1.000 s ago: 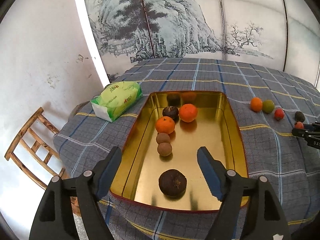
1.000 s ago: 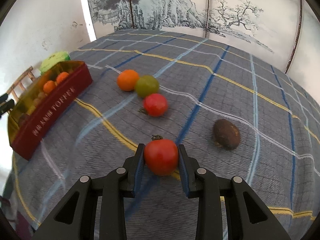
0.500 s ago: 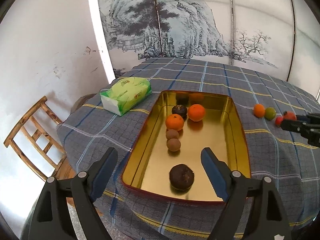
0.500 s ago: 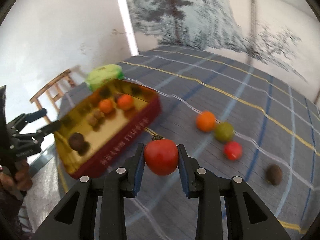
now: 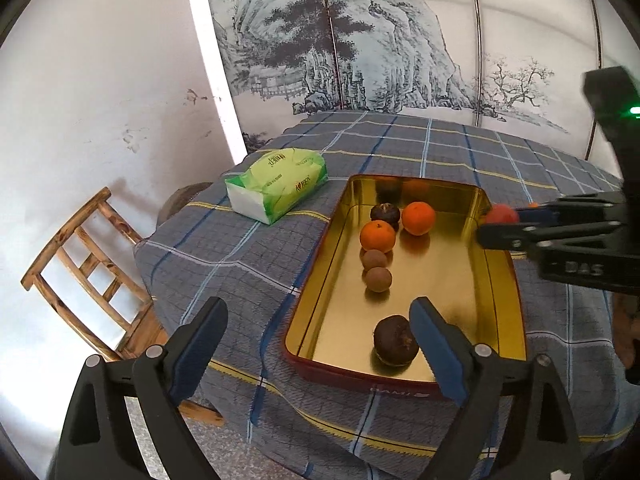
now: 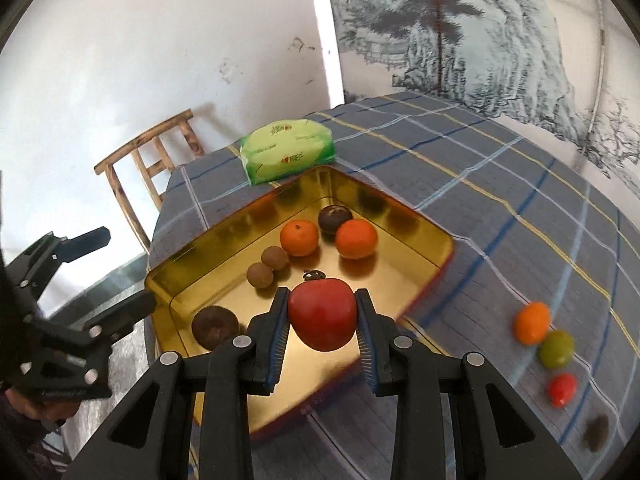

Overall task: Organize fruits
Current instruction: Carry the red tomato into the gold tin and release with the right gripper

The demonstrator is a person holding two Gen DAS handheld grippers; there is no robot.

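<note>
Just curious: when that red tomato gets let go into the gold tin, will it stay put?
Probably not at once: the tomato is round, and the tin's floor looks smooth, so it may roll. The raised walls should keep it in. The right gripper seems to grip it without squashing it.

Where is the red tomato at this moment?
In the right wrist view the red tomato is clamped in the right hand-held gripper, held above the gold tin, nearest the two small brown fruits.
</note>
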